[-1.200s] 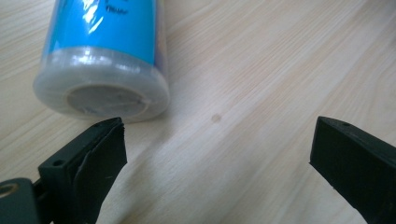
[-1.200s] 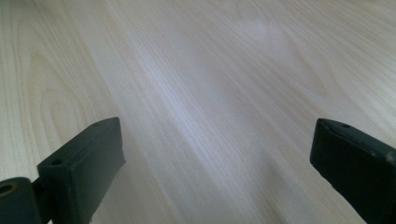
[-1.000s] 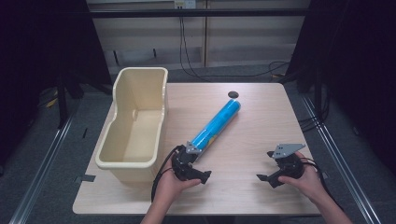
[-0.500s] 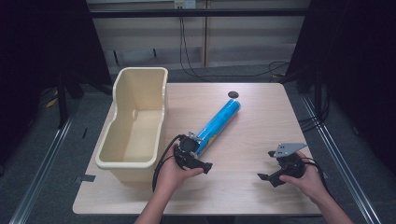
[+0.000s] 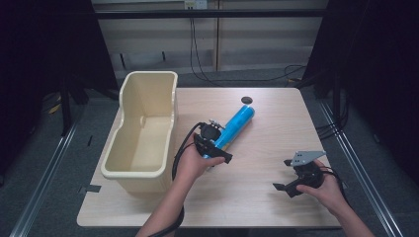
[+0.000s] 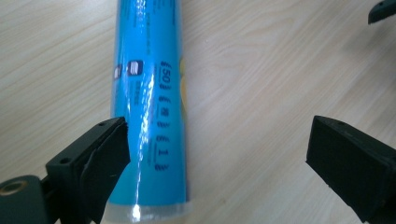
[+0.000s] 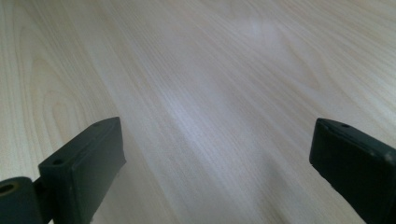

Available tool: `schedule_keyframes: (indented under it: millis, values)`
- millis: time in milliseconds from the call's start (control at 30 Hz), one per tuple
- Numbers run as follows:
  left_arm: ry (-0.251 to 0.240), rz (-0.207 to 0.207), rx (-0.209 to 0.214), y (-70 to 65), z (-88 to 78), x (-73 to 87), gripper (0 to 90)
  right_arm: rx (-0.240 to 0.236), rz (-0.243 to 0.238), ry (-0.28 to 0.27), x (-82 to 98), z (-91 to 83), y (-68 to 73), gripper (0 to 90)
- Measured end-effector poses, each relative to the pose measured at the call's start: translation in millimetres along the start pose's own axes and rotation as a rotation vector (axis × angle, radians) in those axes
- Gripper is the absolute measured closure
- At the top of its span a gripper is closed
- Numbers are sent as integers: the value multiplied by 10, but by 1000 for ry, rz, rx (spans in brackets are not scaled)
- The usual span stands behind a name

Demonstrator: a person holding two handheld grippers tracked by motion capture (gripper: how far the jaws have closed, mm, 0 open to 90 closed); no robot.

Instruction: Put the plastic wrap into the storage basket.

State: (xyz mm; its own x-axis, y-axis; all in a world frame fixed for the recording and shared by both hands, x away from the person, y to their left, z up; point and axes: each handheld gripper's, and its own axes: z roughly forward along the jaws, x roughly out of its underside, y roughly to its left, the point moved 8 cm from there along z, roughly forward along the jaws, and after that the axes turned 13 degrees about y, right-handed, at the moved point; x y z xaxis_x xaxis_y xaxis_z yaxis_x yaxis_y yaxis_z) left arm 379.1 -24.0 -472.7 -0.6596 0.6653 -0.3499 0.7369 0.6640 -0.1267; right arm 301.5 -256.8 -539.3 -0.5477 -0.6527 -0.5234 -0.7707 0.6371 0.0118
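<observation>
- Down by my near edge, my right gripper (image 5: 289, 177) sits over bare table (image 7: 210, 93), jaws wide, holding nothing.
- My left gripper (image 6: 219, 154) is spread wide at the blue tube's (image 6: 149, 93) near end, one jaw touching it, the tube off-centre.
- Guessing I'm lining up a grab: next I'd centre, then squeeze.
- Farther left, the cream bin (image 5: 148, 89) is probably where it goes.

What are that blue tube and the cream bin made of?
Blue tube: glossy printed wrap, probably plastic film, judging by its sharp highlights and clear sealed end. Cream bin: apparently moulded plastic, smooth and matte with rounded rims.
</observation>
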Motion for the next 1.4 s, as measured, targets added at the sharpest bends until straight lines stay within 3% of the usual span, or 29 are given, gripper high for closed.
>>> schedule_keyframes:
  millis: [267,667,767,967,1400]
  values:
    - [14,-18,-5,129,52,-242,59,-6,8,-7,-2,-4,-3,31]
    - [51,-61,0,270,197,-456,62,-5,6,-10,-4,-3,1,33]
    - [66,-51,-12,335,230,-500,65,-6,4,-10,-3,-4,0,33]
    - [64,-85,12,345,352,-595,79,-13,6,-12,-7,-5,2,33]
    - [88,-83,-4,413,554,-732,84,-15,3,-14,-2,-7,-2,33]
